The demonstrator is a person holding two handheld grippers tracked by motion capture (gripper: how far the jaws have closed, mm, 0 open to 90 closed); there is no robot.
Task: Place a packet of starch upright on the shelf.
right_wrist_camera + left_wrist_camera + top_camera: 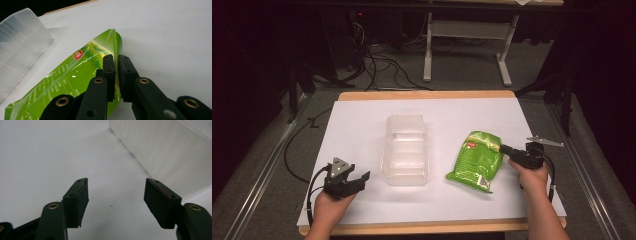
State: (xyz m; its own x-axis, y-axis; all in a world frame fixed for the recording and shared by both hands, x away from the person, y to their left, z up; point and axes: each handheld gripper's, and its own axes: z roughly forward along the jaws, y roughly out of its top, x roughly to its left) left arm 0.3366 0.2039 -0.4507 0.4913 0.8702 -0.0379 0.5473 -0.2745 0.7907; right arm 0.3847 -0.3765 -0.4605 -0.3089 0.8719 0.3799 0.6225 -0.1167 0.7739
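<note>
A green snack bag (476, 161) lies on the white table cover (362, 127), right of centre. My right gripper (503, 148) is at the bag's upper right edge, shut on the sealed rim. In the right gripper view the bag (62, 82) stretches away to the left, and the gripper (116, 59) pinches its thin edge between both pads. My left gripper (362, 179) rests at the front left of the table, open and holding nothing. In the left gripper view its jaws (116, 185) stand wide apart over bare white surface.
A clear plastic tub (405, 150) stands in the middle of the table, between the two grippers; its wall (170, 152) is close to the left gripper. A metal clip (544, 142) lies at the right edge. Cables and a table frame (472, 45) are on the floor beyond.
</note>
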